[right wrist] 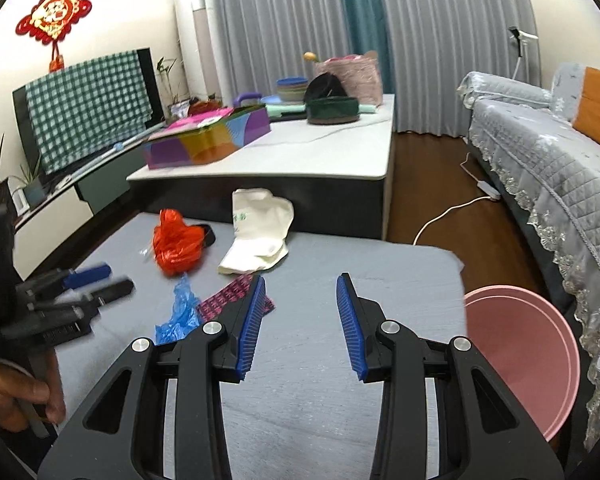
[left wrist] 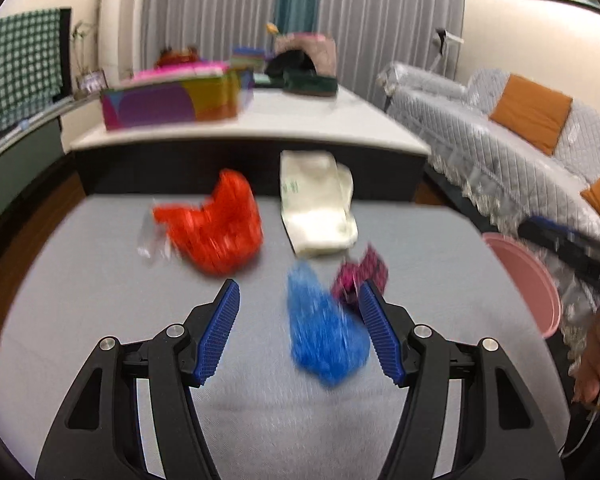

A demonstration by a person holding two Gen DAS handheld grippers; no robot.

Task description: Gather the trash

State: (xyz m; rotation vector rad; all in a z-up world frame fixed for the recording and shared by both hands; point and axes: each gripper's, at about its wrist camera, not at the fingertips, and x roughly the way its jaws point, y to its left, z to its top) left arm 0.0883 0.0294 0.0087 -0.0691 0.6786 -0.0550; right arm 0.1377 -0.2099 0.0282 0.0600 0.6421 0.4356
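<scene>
Trash lies on a grey-covered table (right wrist: 380, 264): a crumpled red bag (left wrist: 216, 224), a white bag (left wrist: 320, 204), a blue plastic bag (left wrist: 324, 332), a magenta patterned wrapper (left wrist: 360, 276) and a clear scrap (left wrist: 148, 236). My left gripper (left wrist: 299, 286) is open above the table. The blue bag shows between its fingers, near the right pad, and is not pinched. My right gripper (right wrist: 302, 280) is open over bare cloth with nothing between its fingers. From the right wrist the blue bag (right wrist: 180, 312) and wrapper (right wrist: 228, 298) lie just left of it, and the left gripper (right wrist: 118, 280) hovers further left.
A pink bin (right wrist: 520, 360) stands on the floor off the table's right edge. Beyond the table's far edge is a white low table (right wrist: 340, 148) with a colourful box (right wrist: 208, 140). A quilted sofa (right wrist: 560, 184) runs along the right. A white cable (right wrist: 452, 212) lies on the floor.
</scene>
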